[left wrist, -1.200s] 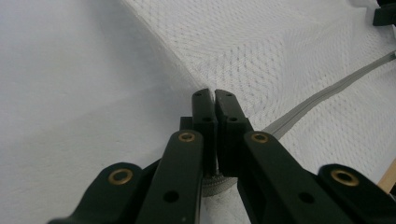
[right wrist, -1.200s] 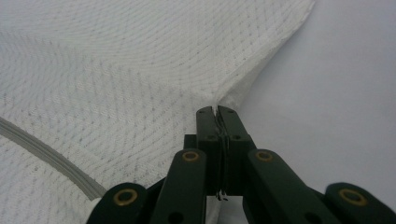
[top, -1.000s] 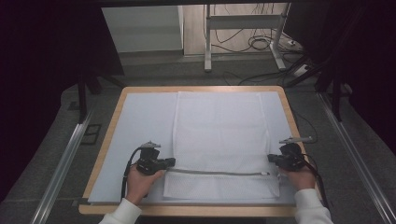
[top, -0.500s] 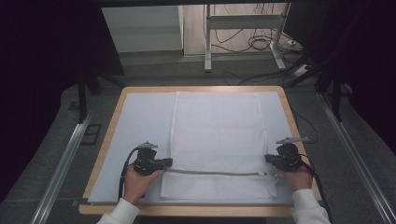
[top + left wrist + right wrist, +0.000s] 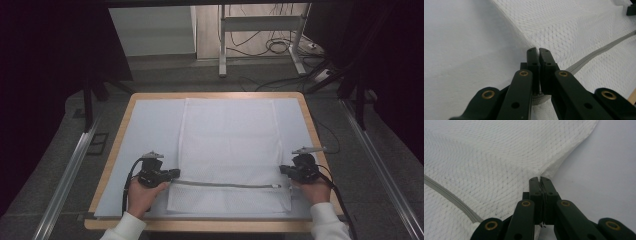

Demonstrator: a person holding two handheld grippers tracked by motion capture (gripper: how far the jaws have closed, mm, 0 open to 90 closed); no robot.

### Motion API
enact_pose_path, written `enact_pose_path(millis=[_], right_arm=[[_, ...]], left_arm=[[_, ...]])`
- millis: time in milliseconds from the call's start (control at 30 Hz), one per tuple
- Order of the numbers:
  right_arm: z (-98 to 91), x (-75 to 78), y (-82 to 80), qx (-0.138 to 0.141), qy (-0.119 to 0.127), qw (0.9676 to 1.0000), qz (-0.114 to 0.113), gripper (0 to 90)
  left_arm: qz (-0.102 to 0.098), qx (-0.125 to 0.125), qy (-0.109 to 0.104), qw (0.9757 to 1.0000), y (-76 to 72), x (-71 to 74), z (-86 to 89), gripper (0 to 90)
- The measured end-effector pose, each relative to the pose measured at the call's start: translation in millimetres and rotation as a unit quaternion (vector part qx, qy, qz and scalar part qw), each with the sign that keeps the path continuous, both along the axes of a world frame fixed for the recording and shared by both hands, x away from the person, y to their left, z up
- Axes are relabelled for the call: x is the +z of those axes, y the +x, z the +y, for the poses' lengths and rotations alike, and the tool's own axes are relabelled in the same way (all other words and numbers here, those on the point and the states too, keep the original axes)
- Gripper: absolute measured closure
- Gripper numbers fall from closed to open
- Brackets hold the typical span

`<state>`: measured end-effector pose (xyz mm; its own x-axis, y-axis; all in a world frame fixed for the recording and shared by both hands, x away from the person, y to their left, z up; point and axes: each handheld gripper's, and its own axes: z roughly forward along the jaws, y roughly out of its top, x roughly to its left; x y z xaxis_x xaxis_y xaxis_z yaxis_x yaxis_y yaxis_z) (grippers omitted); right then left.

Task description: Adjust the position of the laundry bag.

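A white mesh bag (image 5: 227,140) with a grey zipper (image 5: 225,184) across its near end lies flat on the pale mat (image 5: 150,130). My left gripper (image 5: 174,174) is shut on the bag's left edge by the zipper's end. In the left gripper view the gripper (image 5: 538,50) pinches puckered mesh (image 5: 574,27), and the zipper (image 5: 599,48) runs off to the right. My right gripper (image 5: 283,170) is shut on the bag's right edge. In the right gripper view the gripper (image 5: 539,178) holds a fold of the mesh (image 5: 486,157), with the zipper (image 5: 446,192) at the left.
The mat covers a wooden table (image 5: 310,125). Metal rails (image 5: 70,175) run along both sides on the floor. Beyond the far edge stand a desk frame (image 5: 222,45) and loose cables (image 5: 280,47). Bare mat lies left and right of the bag.
Both grippers and the bag's near end have drifted slightly to the left. Both grips are unchanged.
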<state>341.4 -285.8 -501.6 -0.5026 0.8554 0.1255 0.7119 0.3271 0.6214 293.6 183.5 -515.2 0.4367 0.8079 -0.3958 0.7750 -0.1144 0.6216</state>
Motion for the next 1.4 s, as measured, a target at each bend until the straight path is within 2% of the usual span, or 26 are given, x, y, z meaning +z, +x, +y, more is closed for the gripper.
enact_pose_path(millis=[200,900,1200,1400], right_arm=[[4.7,-0.7,-0.2,0.004,0.006,1.0000,-0.001,87.7],[29.6,-2.2,-1.0,0.024,0.000,0.9996,-0.015,87.7],[34.2,-3.8,-1.1,0.032,0.014,0.9994,-0.010,87.7],[36.4,-5.7,-1.7,0.044,0.012,0.9989,-0.013,87.7]], left_arm=[[-0.002,0.004,0.006,1.0000,-2.0,0.8,6.0,88.0],[0.001,0.025,0.004,0.9997,-6.3,-0.6,28.7,87.8],[0.003,0.033,0.010,0.9994,-7.7,-4.1,36.0,87.7],[0.004,0.035,0.011,0.9993,-9.2,-5.7,38.7,87.6]])
